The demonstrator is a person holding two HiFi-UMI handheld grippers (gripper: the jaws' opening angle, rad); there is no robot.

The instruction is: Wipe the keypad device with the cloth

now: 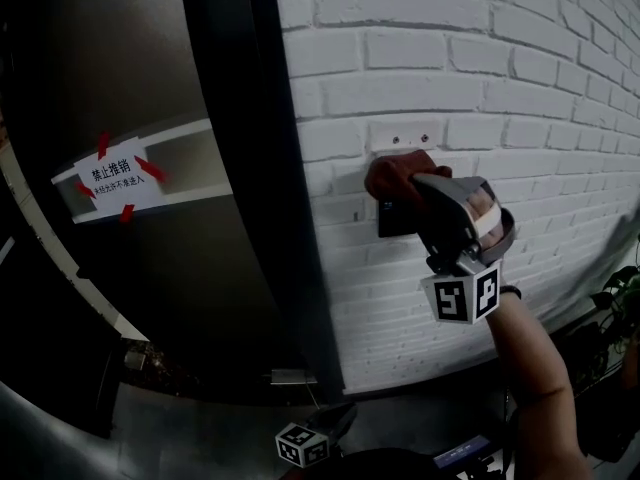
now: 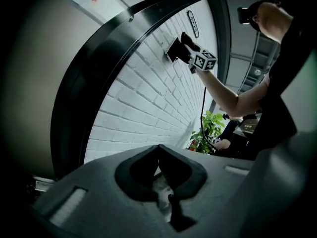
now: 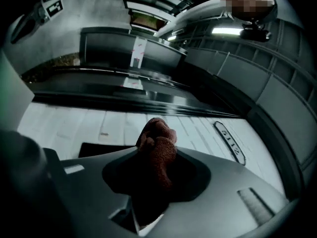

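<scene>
Head view gives me the right gripper (image 1: pixel 405 190) raised to the white brick wall (image 1: pixel 470 78), its jaws clamped on a bunched reddish-brown cloth (image 1: pixel 398 172); the cloth sits at the upper edge of the keypad device (image 1: pixel 392 224), a dark box fixed to the bricks just right of the black door frame (image 1: pixel 275 168); I cannot tell how firmly the cloth bears on it. Right gripper view confirms the hold: the cloth (image 3: pixel 157 145) fills the space between the closed jaws of the right gripper (image 3: pixel 156 165), with the keypad device (image 3: pixel 99 150) just beside it. The left gripper (image 1: pixel 335 423) hangs low, well apart from the wall; in the left gripper view its jaws (image 2: pixel 159 155) stand together with nothing between them. A paper notice (image 1: pixel 118 178) is taped to the door.
</scene>
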